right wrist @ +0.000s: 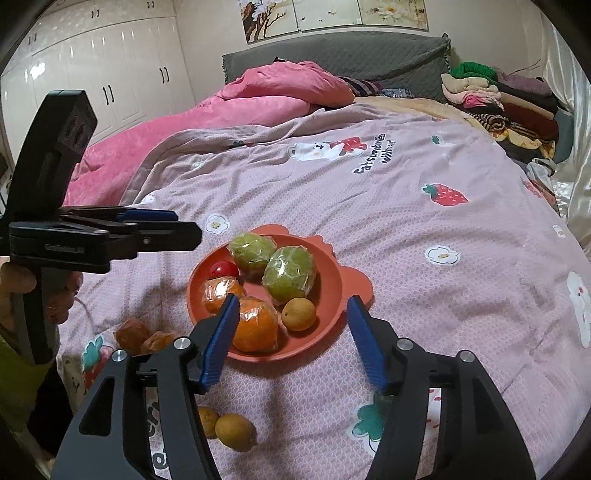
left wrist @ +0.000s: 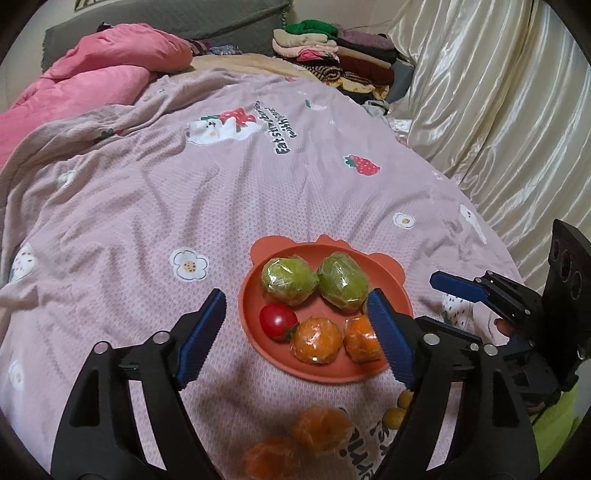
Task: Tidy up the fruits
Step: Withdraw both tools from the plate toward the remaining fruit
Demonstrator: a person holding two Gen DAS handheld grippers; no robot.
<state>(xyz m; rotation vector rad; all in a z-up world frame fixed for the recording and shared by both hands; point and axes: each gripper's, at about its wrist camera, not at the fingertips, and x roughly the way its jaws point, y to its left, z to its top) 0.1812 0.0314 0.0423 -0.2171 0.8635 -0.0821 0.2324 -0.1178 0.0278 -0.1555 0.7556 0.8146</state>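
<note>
Orange plate [right wrist: 332,295] on bed: 2 green, 2 orange wrapped fruits, tomato [right wrist: 223,269], yellow loquat [right wrist: 298,314]. Left gripper [left wrist: 297,325], right gripper [right wrist: 291,339]: fingers spread, empty. Step: between placements. Next: collect loose loquats [right wrist: 234,431], wrapped oranges [right wrist: 144,336] beside plate.

Bedroom. I'm looking across a bed [right wrist: 369,206] covered by a mauve-pink bedspread [left wrist: 207,206] printed with strawberries, flowers and lettering. A bright pink quilt [right wrist: 229,122] is bunched toward the grey padded headboard [right wrist: 332,55]. A stack of folded clothes [right wrist: 498,99] sits at the bed's far right corner. Glossy cream curtains [left wrist: 498,110] hang along the right side. White wardrobe doors [right wrist: 103,74] with dark handles line the left wall; floral pictures [right wrist: 332,14] hang above the headboard. Lighting is soft and indoor.
</note>
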